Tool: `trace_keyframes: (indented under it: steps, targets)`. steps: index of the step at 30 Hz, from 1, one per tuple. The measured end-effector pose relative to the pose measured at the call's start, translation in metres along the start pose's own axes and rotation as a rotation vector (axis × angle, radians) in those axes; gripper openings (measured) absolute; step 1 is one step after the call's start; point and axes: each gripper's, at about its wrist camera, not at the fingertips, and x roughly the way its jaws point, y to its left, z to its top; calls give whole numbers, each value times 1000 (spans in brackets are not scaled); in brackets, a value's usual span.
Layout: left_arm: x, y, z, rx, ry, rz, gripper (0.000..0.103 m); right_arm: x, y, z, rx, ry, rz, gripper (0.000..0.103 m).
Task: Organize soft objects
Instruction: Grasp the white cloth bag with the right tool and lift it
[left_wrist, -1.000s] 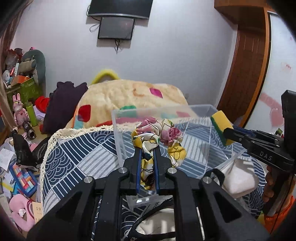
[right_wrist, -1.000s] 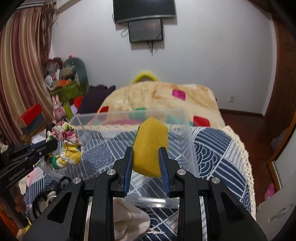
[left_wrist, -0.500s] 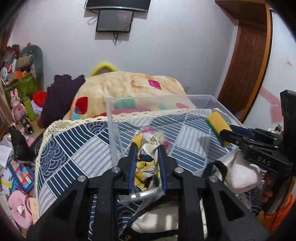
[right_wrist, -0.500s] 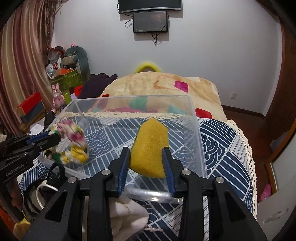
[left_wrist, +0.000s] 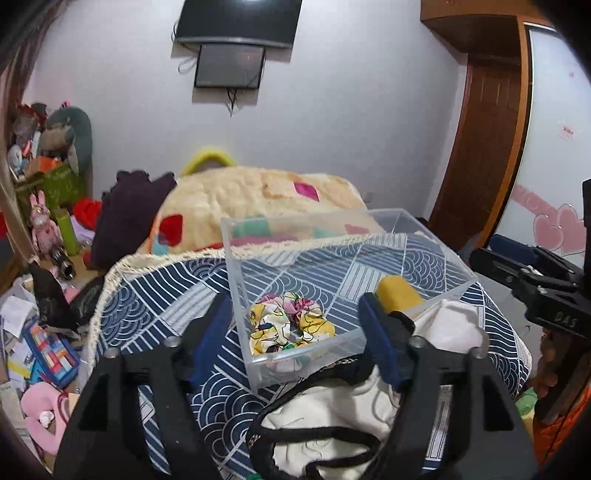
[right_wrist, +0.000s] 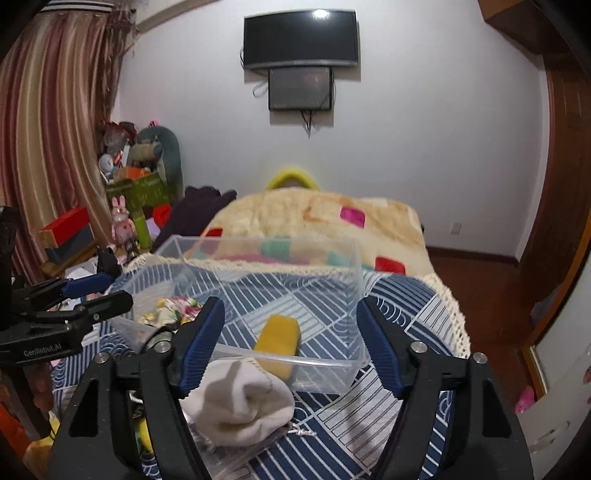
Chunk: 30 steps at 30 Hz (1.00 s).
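Note:
A clear plastic box (left_wrist: 236, 280) (right_wrist: 360, 295) stands on the blue patterned cloth. A floral scrunchie (left_wrist: 290, 323) (right_wrist: 173, 309) lies in its near left corner. A yellow sponge (left_wrist: 397, 293) (right_wrist: 277, 339) lies in its near right part. My left gripper (left_wrist: 295, 332) is open and empty, just in front of the box. My right gripper (right_wrist: 290, 336) is open and empty, also in front of the box. A white rolled sock (right_wrist: 240, 400) (left_wrist: 458, 325) lies on the cloth between the right gripper's fingers. A white fabric piece with black trim (left_wrist: 332, 417) lies under the left gripper.
The cloth-covered table (right_wrist: 406, 306) has a lace edge. Behind it is a bed with a beige blanket (left_wrist: 258, 199). Toys and clutter fill the floor at left (left_wrist: 44, 332). A wooden door (left_wrist: 480, 147) is at right. A TV (right_wrist: 301, 37) hangs on the wall.
Both grippers opened and pulled back. The scrunchie dropped from the left gripper into the box, and the sponge dropped from the right gripper into the box.

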Motion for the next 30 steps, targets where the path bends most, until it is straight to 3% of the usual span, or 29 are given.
trace_keyframes:
  steps: [3, 7, 19, 27, 30]
  targets:
    - [-12, -2, -5, -3, -15, 5, 88, -11, 5, -2, -4, -26, 11, 82]
    - [-24, -6, -18, -2, -26, 2, 102, -16, 9, -9, -10, -37, 14, 83]
    - [-12, -28, -62, 26, 91, -80, 103, -6, 17, -36, -3, 30, 37, 83]
    - [3, -17, -71, 9, 123, 4, 103, 12, 25, -56, -20, 88, 42, 82]
    - [2, -3, -72, -51, 131, -15, 103, 13, 23, -61, -3, 100, 57, 73]
